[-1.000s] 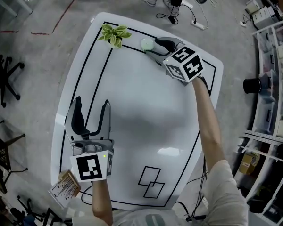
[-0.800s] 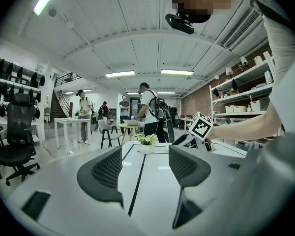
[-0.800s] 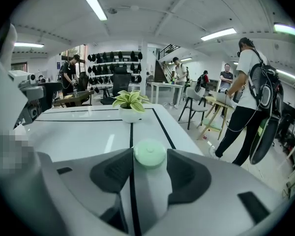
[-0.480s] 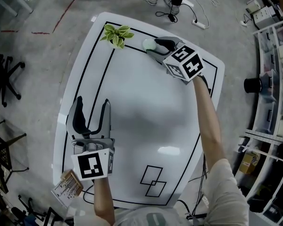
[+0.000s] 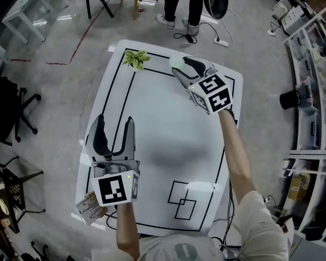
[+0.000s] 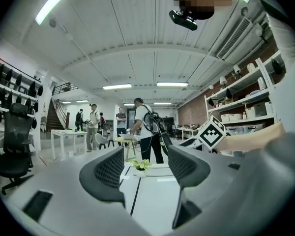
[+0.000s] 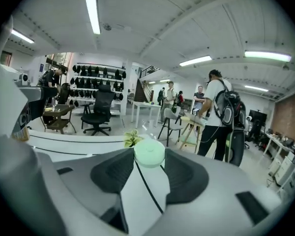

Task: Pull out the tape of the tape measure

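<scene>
right claw [image 7: 148,157] clamped on the pale green round plastic tape measure [image 5: 176,63], upper middle of head view. left claw [image 6: 145,155] wide open, empty, lower left. Tape end not visible yet. I'd bring left across level, pinch the tape end, pull straight while right holds firm.

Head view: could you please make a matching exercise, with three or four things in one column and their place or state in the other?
1 tape measure
2 left gripper
3 plant
4 drawn squares

a jaws apart, empty
b far left corner of the table
c held by the right gripper
d near end of the table

Pairs: 1-c, 2-a, 3-b, 4-d
</scene>
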Demonstrator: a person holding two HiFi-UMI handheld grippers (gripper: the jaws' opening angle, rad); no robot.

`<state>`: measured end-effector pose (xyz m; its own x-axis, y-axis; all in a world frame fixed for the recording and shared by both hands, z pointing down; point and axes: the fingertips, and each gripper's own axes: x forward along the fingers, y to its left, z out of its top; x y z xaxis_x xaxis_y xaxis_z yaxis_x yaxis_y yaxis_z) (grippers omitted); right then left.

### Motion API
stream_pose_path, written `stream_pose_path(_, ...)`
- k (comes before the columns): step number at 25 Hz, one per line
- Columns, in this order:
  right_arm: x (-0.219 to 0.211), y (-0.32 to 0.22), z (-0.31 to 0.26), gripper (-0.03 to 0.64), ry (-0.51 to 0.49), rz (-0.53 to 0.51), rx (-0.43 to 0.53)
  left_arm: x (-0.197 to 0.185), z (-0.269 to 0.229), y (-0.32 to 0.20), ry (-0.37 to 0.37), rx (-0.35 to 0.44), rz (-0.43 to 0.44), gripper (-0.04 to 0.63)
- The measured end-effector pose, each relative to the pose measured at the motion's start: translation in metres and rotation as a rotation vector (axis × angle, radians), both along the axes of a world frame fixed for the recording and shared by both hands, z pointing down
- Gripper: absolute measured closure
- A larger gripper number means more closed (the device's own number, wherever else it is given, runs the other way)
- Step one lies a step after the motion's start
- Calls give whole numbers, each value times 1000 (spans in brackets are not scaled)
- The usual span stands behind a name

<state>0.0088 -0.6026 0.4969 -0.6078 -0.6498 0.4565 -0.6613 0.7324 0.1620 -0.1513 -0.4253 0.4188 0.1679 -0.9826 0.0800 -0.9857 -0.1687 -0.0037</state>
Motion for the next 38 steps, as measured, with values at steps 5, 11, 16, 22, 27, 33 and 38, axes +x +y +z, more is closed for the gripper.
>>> stream_pose_path(5,18,67,-71,405,-59,129,116,13,-58,41,-20,87,57,310)
stream_pose_path(11,46,198,-120,405,-155,302,180,28,-102,129,-37,139,103,310)
stream_pose_path(16,47,319,-130,405,-132,343,241,34,-110,208,-51,160,167,310)
stream_pose_path(22,45,429,-138,405,-205,388,287,42,-109,277,-37,186,161,310)
stream_pose_path(27,48,491,-147,405,-273,376,302,63,-115,324,-62,231,129,310)
stream_pose_path(33,64,531,-136,405,-304,341,277,77,-107,359,-62,233,89,310)
stream_pose_path(38,66,539,-142,405,-312,315,272,85,-104,368,-98,222,87,310)
